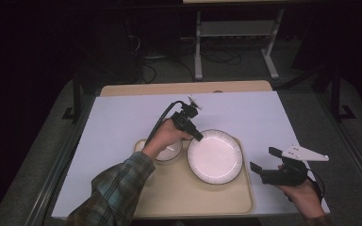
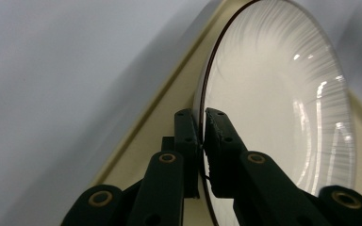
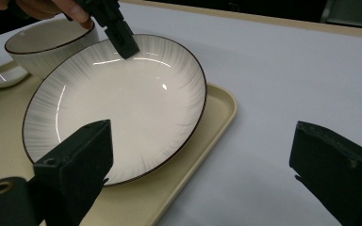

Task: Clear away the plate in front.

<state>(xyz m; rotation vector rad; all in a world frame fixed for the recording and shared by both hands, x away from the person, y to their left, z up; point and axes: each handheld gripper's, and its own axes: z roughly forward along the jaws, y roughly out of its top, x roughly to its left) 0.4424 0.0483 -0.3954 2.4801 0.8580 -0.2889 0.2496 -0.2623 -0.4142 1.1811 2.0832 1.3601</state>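
Bowl (image 1: pixel 169 151) partly behind left hand (image 1: pixel 166 136)

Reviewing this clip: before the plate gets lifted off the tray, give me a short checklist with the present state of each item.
1. Left tool clamped on the plate rim: ok.
2. Grip deep enough for a level lift: cannot tell; it takes the rim edge alone.
3. Bowl clear of the plate: cannot tell; they sit very close.
4. Right tool open and off the plate: ok.
5. Plate resting inside the tray: ok.
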